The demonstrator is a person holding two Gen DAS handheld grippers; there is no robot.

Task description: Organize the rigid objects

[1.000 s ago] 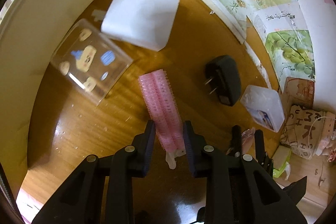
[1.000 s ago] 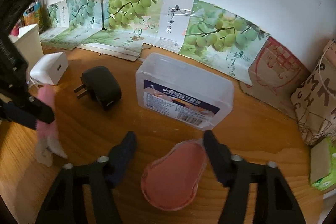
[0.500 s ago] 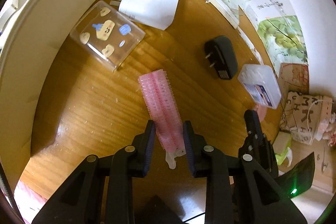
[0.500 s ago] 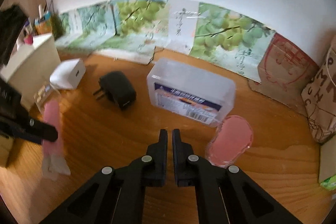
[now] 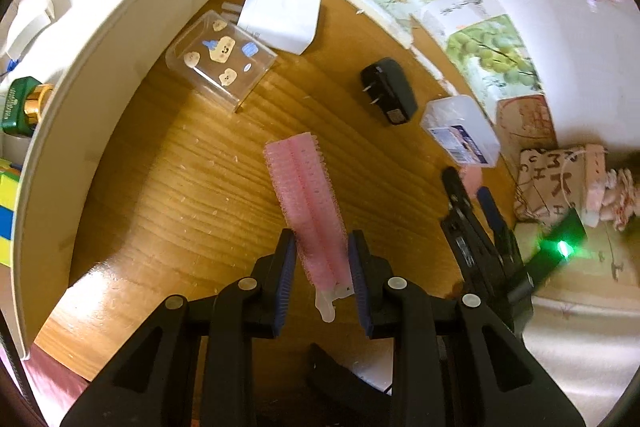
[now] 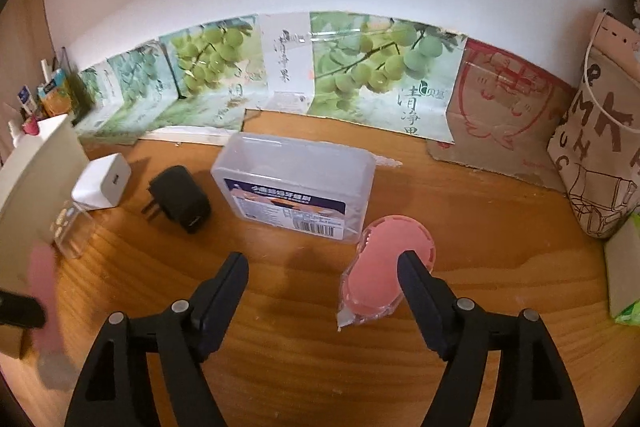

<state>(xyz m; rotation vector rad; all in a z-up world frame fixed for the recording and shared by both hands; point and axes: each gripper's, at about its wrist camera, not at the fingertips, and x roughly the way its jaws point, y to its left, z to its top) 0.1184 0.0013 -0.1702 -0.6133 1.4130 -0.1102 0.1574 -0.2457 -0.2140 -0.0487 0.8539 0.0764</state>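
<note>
Left gripper (image 5: 320, 267), seen from its own wrist camera, clamped on the lower end of a pink bristled hair roller (image 5: 306, 203); both blue-lined pads press its sides, and a translucent white tab hangs from its bottom end between the fingers. The roller is held clear above the wooden tabletop (image 5: 180, 187), slanting up and away from the jaws. Right gripper (image 6: 320, 279), jaws having just been opening, now spread wide with nothing between them (bare wood shows in the gap). Its right finger overlaps, in view, the near edge of a pink oval case (image 6: 384, 267) lying on the table; whether they touch cannot be told. The case sits just in front of the right corner of a clear lidded plastic box (image 6: 296, 183) with a printed label. To the left of that box lie a black plug adapter (image 6: 180, 199), then a white charger block (image 6: 104, 181), then a small transparent box with cartoon stickers (image 5: 220, 61), the last close beside a cream-coloured cabinet wall (image 5: 100, 39). Fruit-printed cardboard panels (image 6: 360, 67) lean along the white back wall.
</note>
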